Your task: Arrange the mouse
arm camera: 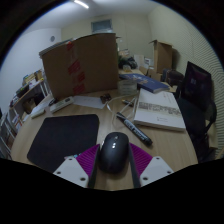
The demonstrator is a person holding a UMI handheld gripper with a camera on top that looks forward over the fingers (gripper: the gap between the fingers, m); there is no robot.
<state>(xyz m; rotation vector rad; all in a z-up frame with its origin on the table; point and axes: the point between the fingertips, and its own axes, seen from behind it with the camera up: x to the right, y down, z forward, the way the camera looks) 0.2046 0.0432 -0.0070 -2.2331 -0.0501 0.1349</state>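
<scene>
Gripper (113, 172) clamped on the black mouse (113, 155), both magenta pads (139, 160) pressing its sides, held above the near edge of the wooden table (95, 135). Dark mouse mat (62, 140) just beside it, marker pen (134, 129) beyond the fingers, open cardboard box (80, 62) further back.
</scene>
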